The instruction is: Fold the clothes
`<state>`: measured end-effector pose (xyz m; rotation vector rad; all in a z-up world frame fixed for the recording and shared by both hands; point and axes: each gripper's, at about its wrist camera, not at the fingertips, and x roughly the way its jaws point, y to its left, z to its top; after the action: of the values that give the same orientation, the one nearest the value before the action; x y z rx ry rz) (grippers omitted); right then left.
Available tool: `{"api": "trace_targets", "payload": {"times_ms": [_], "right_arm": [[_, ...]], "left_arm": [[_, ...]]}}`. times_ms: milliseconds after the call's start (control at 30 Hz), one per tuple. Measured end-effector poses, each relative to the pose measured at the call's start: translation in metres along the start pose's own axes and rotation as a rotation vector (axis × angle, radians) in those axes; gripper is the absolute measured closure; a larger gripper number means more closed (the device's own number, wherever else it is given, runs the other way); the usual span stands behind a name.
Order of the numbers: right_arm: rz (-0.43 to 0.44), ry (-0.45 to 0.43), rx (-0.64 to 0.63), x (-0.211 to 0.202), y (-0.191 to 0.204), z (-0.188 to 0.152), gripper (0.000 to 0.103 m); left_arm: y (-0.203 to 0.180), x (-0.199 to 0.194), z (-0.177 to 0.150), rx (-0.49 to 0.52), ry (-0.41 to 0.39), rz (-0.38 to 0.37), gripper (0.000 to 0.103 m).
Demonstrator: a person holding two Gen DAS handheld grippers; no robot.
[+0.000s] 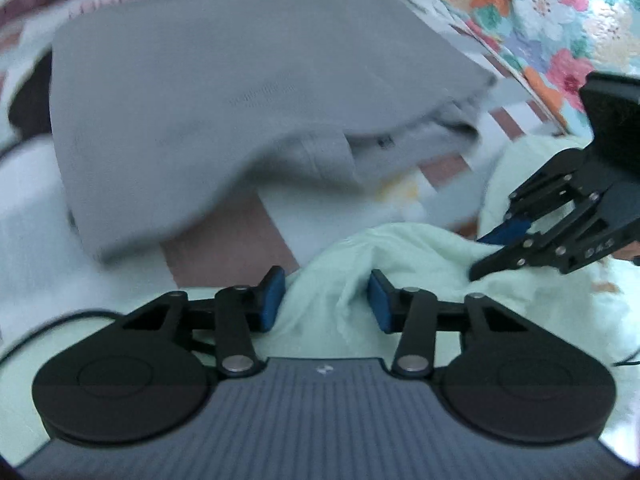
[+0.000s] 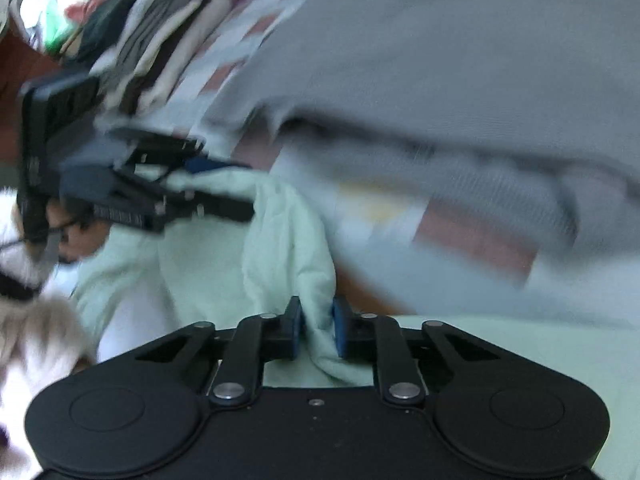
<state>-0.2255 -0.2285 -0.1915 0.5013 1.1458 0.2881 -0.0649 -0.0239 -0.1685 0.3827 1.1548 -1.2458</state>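
two grippers, both mine, are on the pale green garment (image 1: 400, 256), which lies bunched on the bed nearest me, in front of the grey garment (image 1: 192, 92). my left gripper (image 1: 326, 300) has its pads apart with a ridge of green cloth standing between them; i judge it is not pinched there. my right gripper (image 2: 316, 328) has its pads nearly together around a narrow fold of the green cloth, and they look clamped on it, though blur leaves some doubt.

what could go wrong, as i judge it: if i lift now, only the right side would come up, and the garment would swing and twist instead of spreading. the thin fold on the right could also slide out. pulling away from me might drag the grey garment's near hem, which lies just beyond the green cloth.

room is tight: the floral quilt (image 1: 532, 20) crowds the right, a stack of folded clothes (image 2: 152, 40) sits beyond to the left.
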Motion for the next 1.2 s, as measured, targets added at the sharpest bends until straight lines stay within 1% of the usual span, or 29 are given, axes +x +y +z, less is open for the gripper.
{"api": "trace_targets", "payload": {"times_ms": [67,100,167,233,267,300,367,433,500,567,633,667,733,833,900,967,1067,1133,1200], "right_arm": [[0.027,0.045,0.006,0.002,0.005,-0.012,0.084],[0.034,0.055,0.013,0.003,0.006,-0.016,0.084],[0.007,0.028,0.016,0.001,0.006,-0.015,0.084],[-0.036,-0.013,0.011,-0.005,0.006,-0.011,0.079],[-0.061,-0.039,0.002,-0.011,0.006,-0.008,0.075],[-0.073,-0.064,-0.007,-0.017,0.006,-0.005,0.068],[-0.083,-0.115,-0.026,-0.032,0.007,0.001,0.057],[-0.101,-0.174,-0.05,-0.048,0.005,0.009,0.057],[-0.121,-0.239,-0.051,-0.059,0.0,0.019,0.057],[-0.136,-0.298,-0.041,-0.066,-0.007,0.03,0.057],[-0.185,-0.322,-0.045,-0.062,-0.01,0.041,0.057],[-0.23,-0.317,-0.055,-0.057,-0.01,0.047,0.059],[-0.318,-0.318,-0.053,-0.05,-0.012,0.051,0.06],[-0.442,-0.344,-0.039,-0.044,-0.014,0.044,0.06],[-0.521,-0.37,-0.029,-0.044,-0.013,0.031,0.06],[-0.579,-0.366,-0.001,-0.044,-0.019,0.018,0.06],[-0.608,-0.319,0.024,-0.042,-0.03,0.004,0.06],[-0.615,-0.323,0.04,-0.046,-0.035,0.001,0.06],[-0.613,-0.341,0.06,-0.048,-0.039,0.001,0.06]], "left_arm": [[-0.003,-0.004,-0.012,-0.018,0.031,-0.028,0.062],[-0.004,-0.006,-0.015,-0.021,0.022,-0.021,0.062],[-0.007,-0.008,-0.019,-0.026,0.002,-0.006,0.06],[-0.005,-0.011,-0.014,-0.04,-0.023,0.008,0.058],[-0.003,-0.017,-0.01,-0.045,-0.046,0.009,0.057],[-0.002,-0.022,-0.005,-0.049,-0.07,0.009,0.056],[0.0,-0.034,0.006,-0.049,-0.123,0.007,0.05],[0.003,-0.047,0.018,-0.046,-0.181,0.005,0.047],[0.008,-0.052,0.033,-0.06,-0.225,0.023,0.047],[0.015,-0.049,0.048,-0.078,-0.26,0.064,0.047],[0.019,-0.039,0.06,-0.093,-0.284,0.125,0.048],[0.021,-0.032,0.067,-0.101,-0.294,0.161,0.051],[0.02,-0.018,0.076,-0.096,-0.329,0.248,0.051],[0.014,0.006,0.088,-0.041,-0.296,0.257,0.051],[0.008,0.016,0.088,0.007,-0.246,0.229,0.051],[-0.003,0.02,0.074,0.096,-0.223,0.245,0.051],[-0.017,0.026,0.048,0.224,-0.189,0.29,0.05],[-0.016,0.025,0.037,0.194,-0.18,0.294,0.05],[-0.013,0.021,0.038,0.145,-0.174,0.277,0.05]]}}
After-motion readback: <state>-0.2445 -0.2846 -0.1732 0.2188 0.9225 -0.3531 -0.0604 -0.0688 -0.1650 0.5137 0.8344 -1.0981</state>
